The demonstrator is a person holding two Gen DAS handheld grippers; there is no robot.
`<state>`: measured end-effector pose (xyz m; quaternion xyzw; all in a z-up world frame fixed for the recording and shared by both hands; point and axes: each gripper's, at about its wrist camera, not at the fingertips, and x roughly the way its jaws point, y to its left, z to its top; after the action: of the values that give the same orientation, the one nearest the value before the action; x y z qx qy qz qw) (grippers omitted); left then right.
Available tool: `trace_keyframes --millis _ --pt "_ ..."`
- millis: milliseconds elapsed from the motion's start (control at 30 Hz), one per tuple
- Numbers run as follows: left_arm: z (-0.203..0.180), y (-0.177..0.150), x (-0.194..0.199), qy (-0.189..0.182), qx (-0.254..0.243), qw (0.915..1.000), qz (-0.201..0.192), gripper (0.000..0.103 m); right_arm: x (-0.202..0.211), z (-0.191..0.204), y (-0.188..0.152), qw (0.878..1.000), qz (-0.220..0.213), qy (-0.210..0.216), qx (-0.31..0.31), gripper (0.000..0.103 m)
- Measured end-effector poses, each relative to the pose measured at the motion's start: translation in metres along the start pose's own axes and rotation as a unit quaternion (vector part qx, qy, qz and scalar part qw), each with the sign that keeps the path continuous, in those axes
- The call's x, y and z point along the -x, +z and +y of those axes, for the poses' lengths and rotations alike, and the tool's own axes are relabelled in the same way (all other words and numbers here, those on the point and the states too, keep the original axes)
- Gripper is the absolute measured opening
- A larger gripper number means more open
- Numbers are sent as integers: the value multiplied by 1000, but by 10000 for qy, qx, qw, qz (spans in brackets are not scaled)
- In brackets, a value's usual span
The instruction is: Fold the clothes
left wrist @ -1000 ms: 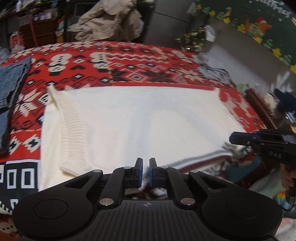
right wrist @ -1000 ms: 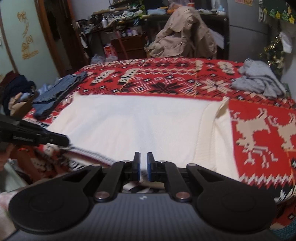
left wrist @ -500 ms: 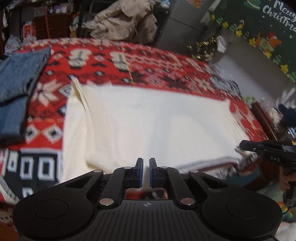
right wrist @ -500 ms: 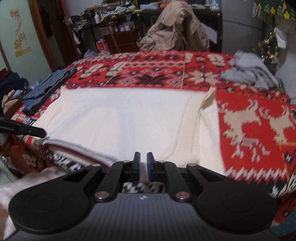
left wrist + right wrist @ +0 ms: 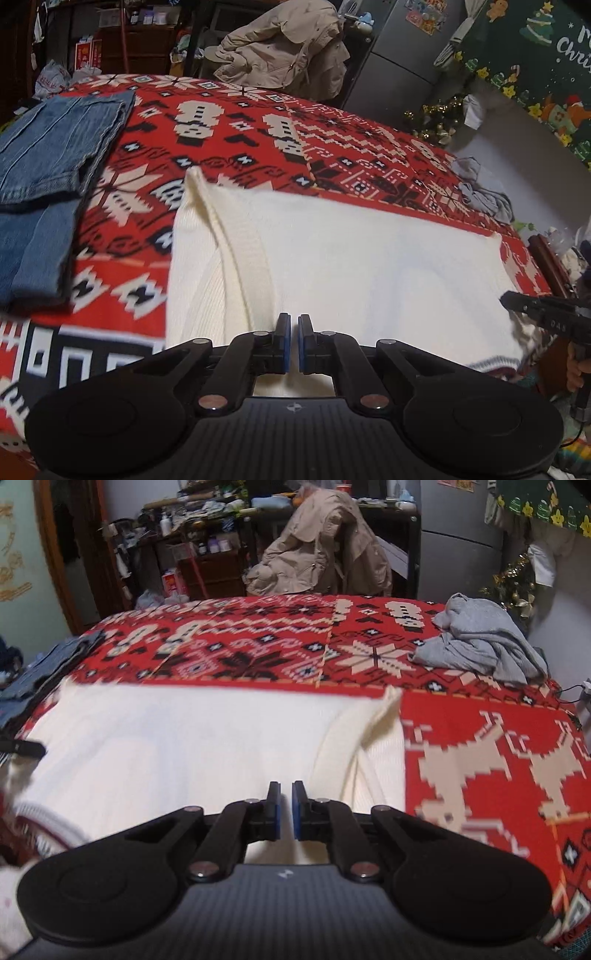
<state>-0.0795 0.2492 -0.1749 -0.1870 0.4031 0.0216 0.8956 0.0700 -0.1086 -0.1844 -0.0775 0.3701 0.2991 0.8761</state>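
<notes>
Your cream ribbed-knit sweater (image 5: pixel 369 266) lies flat across the red patterned bedspread (image 5: pixel 332 147), long axis running side to side, stretching away ahead of both hands. Left gripper (image 5: pixel 291 341) and right gripper (image 5: pixel 285 810) each pinch its near edge, jaws nearly together on the knit.

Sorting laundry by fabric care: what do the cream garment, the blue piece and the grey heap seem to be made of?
Cream garment: looks like a soft matte knit, with ribbing along its folded edge.
Blue piece: likely denim, with faded blue weave and stitched seams.
Grey heap: probably thin jersey or a light knit; it lies in limp crumples, too blurred to be sure.
</notes>
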Motion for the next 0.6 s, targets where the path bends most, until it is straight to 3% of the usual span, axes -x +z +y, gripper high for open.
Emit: trace_keyframes --millis 133,267,433,600 --pt "4 3 7 -31 106 9999 -14 5 17 -4 -8 10000 58 50 55 7" --pt "4 25 -1 21 84 9999 -143 5 14 -6 15 9999 -140 9 66 7" --pt "5 42 -23 86 114 9999 -72 5 -26 1 58 9992 -340 -5 212 7" --pt "9 39 -27 63 103 9999 -53 5 -67 -8 65 9986 -228 -161 450 5"
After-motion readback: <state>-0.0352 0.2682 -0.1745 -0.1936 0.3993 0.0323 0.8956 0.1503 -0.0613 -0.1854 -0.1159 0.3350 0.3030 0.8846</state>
